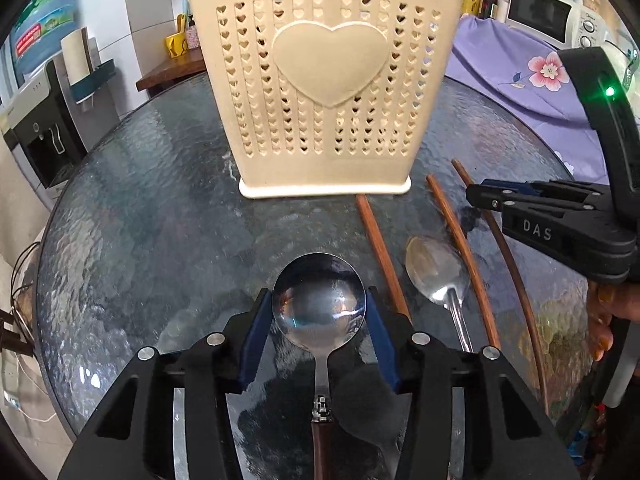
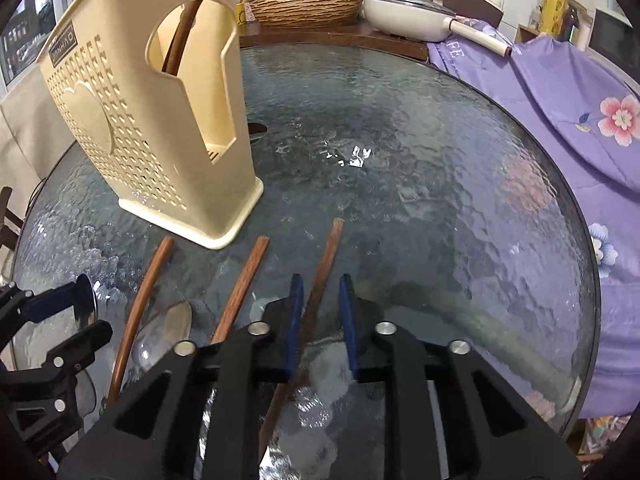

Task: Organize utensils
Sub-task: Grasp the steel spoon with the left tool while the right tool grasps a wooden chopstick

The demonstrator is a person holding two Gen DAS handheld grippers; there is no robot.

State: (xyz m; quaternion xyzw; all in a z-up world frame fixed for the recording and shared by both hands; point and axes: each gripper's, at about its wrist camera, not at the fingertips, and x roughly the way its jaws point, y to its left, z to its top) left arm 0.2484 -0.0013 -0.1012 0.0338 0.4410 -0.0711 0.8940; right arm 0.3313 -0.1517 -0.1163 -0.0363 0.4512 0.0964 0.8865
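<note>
Left hand-held gripper (image 1: pixel 319 312): blue pads sit either side of the round ladle (image 1: pixel 319 300), right up against the bowl's edges; whether they press on it I cannot tell.
Right hand-held gripper (image 2: pixel 322 312): jaws narrow, one chopstick (image 2: pixel 320 280) running up between the pads; a sliver of gap shows on the right side, so a firm pinch is not certain.
Count, chopsticks: three brown wooden ones lie loose on the surface (image 2: pixel 400 140), fanned side by side; at least two more stick up out of the holder (image 1: pixel 326 80).
Count, spoons: two, the ladle with its brown handle, and a smaller steel spoon (image 1: pixel 438 272) just to its right, lying between two of the loose chopsticks.
Holder: cream plastic, upright, peppered with little heart holes, one big raised heart on the front, a side cut-out showing a chopstick inside.
In the way: the holder stands directly ahead of the ladle, near the chopstick tips.
Around: round rippled glass surface, purple flowered cloth (image 2: pixel 580 92) on the right, a white pan (image 2: pixel 404 12) and woven basket (image 2: pixel 304 4) behind, a microwave (image 1: pixel 544 16) far off.
</note>
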